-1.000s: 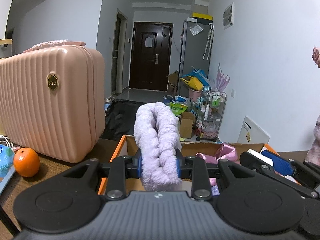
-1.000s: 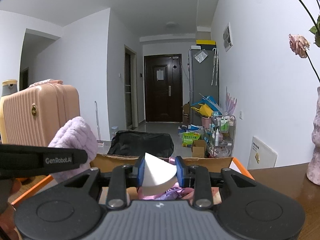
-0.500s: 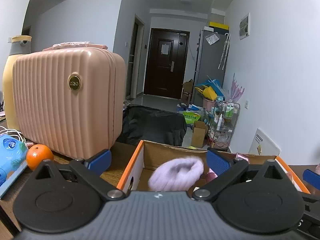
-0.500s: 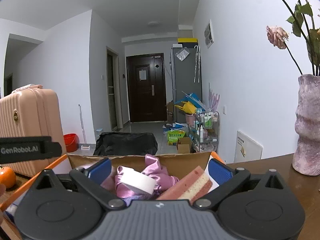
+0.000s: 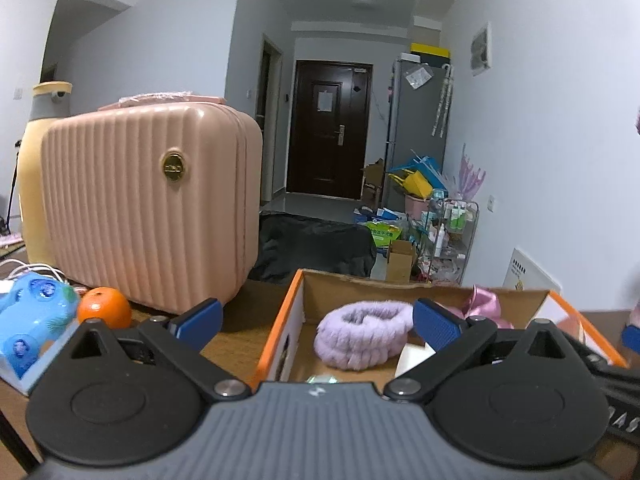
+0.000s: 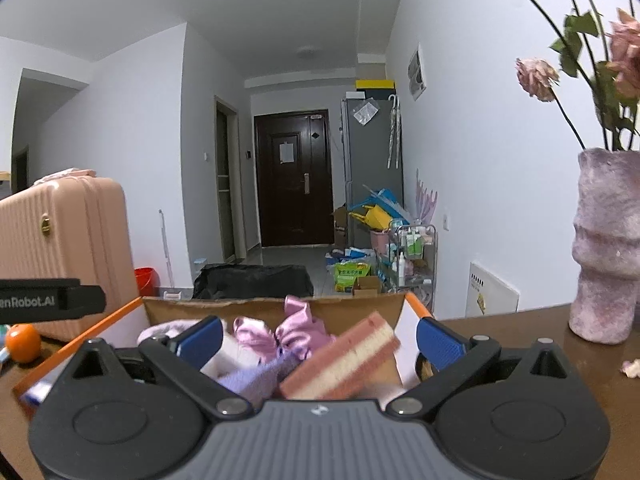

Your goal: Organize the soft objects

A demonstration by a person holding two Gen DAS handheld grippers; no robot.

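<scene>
Dim, even light; fisheye-warped edges

The pink-and-cream sponge is motion-blurred. The cardboard box hides its near wall behind the gripper body. Bottles on the distant rack are too small to read.

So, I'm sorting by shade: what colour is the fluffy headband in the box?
Pale lilac headband; the left wrist view shows it best.

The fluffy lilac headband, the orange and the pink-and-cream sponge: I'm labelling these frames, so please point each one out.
fluffy lilac headband (image 5: 362, 336): left wrist view, on the front of its plush loop.
orange (image 5: 104, 313): left wrist view, on the middle of its peel.
pink-and-cream sponge (image 6: 344, 358): right wrist view, on its cream middle layer.
</scene>
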